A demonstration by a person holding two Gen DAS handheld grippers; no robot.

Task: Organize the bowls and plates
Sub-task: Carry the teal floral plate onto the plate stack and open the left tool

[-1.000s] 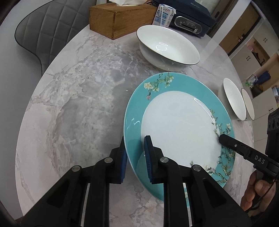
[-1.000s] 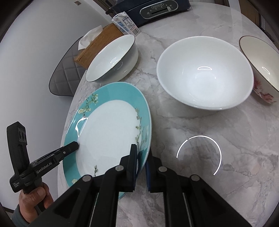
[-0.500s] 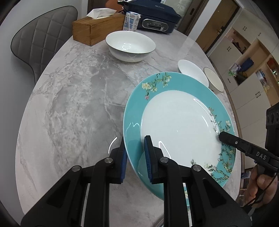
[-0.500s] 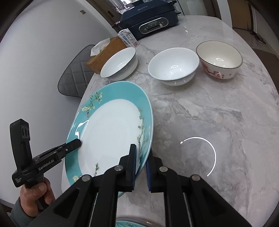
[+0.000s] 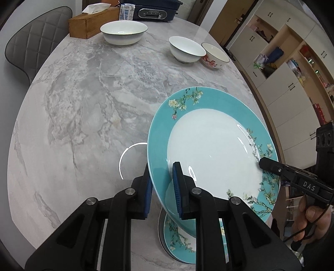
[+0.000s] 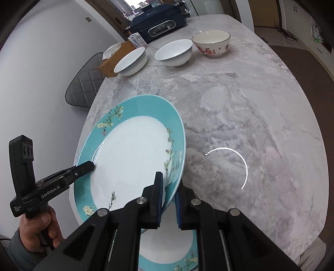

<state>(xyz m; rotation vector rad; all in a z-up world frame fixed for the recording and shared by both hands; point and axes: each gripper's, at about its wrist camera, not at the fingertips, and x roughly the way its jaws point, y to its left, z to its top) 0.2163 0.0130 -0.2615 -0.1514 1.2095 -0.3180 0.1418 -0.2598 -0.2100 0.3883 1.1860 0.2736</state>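
Note:
A teal floral plate (image 5: 210,150) (image 6: 133,158) is held in the air between both grippers. My left gripper (image 5: 161,189) is shut on its left rim. My right gripper (image 6: 168,200) is shut on its right rim; its tip also shows in the left wrist view (image 5: 269,165). A second teal plate (image 5: 177,237) (image 6: 167,248) lies on the table right below, partly hidden by the fingers. Three bowls stand at the far end: a wide white one (image 5: 123,32) (image 6: 130,61), a smaller white one (image 5: 186,49) (image 6: 174,52), and a red-flowered one (image 5: 215,55) (image 6: 211,42).
The grey marble table (image 5: 83,93) (image 6: 240,108) is oval. At its far end are a wooden tissue box (image 5: 89,19), a small carton (image 5: 126,12) and a dark blue appliance (image 6: 158,23). A grey chair (image 5: 29,43) stands at the left; cabinets (image 5: 292,62) at the right.
Both grippers have lifted the teal plate and drawn it back toward the table's near edge. The bowls look farther away. The second teal plate has come into view underneath.

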